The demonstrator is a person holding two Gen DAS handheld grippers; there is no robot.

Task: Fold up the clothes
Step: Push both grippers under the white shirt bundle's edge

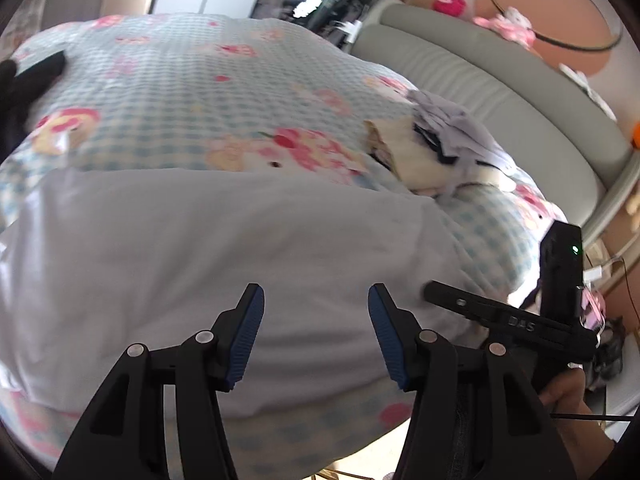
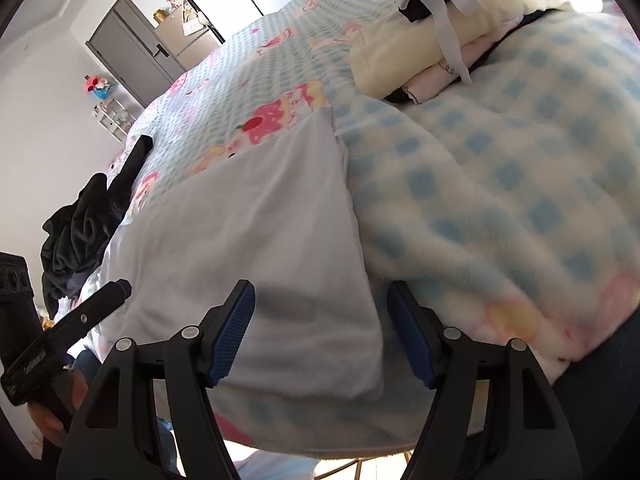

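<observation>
Hovering nearest the left wrist lens: the left tool [image 1: 316, 324], blue pads spread apart with nothing between them, poised above a pale folded garment [image 1: 224, 248]. Lying flat on the near part of the bed, that garment, one straight edge running across its far side. Reaching in from the right of the same view: the right tool [image 1: 434, 291], one black finger tip at the garment's right edge, a hand [image 1: 568, 396] gripping its handle below.

Gaping wide in the right wrist view, the right tool [image 2: 322, 332], the garment's near right corner [image 2: 280, 280] lying beneath the gap, pads not pressing on it. Entering at the left, the left tool [image 2: 120, 290], gripped by a hand [image 2: 52, 408].

Spreading beneath everything, a blue-checked blanket [image 1: 192, 92] printed with pink cartoon figures. Sitting farther back to the right, a stack of folded clothes [image 1: 436, 152], cream and white pieces with dark trim. Lying at the bed's left edge, a crumpled dark garment [image 2: 80, 232]. Curving behind the stack, a grey padded headboard [image 1: 500, 96].
</observation>
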